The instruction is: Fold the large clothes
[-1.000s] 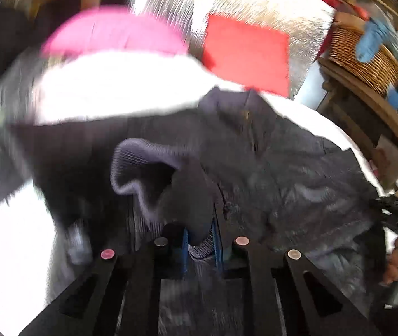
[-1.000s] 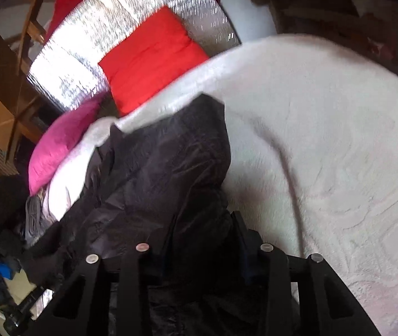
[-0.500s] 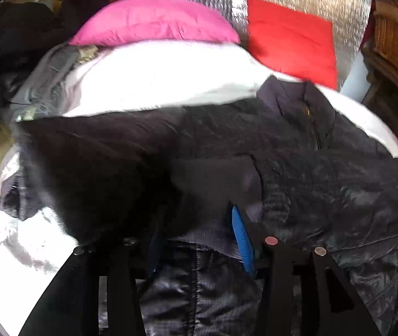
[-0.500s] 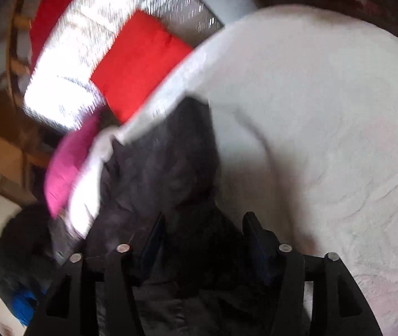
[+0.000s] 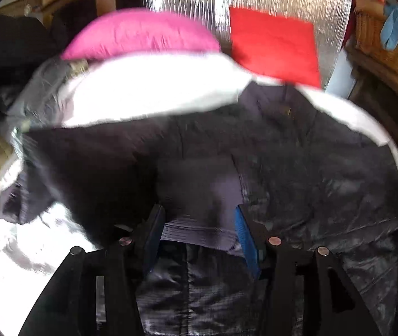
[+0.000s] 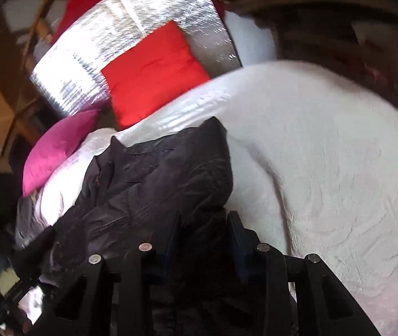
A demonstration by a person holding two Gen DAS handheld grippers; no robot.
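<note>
A dark jacket lies spread on a bed with a white cover, its collar toward the red cushion and pink cushion at the head. A silver foil panel stands behind the cushions. The left gripper is over the jacket; its jaws are opening, with the ribbed cuff of a sleeve lying between them and the pads apart from the fabric, so the cuff is released. The right gripper is at the jacket's near edge; its jaws are closing with dark fabric between them, and the fingers appear to press on it, grasping the jacket. A wicker basket sits on a shelf beside the bed.
</note>
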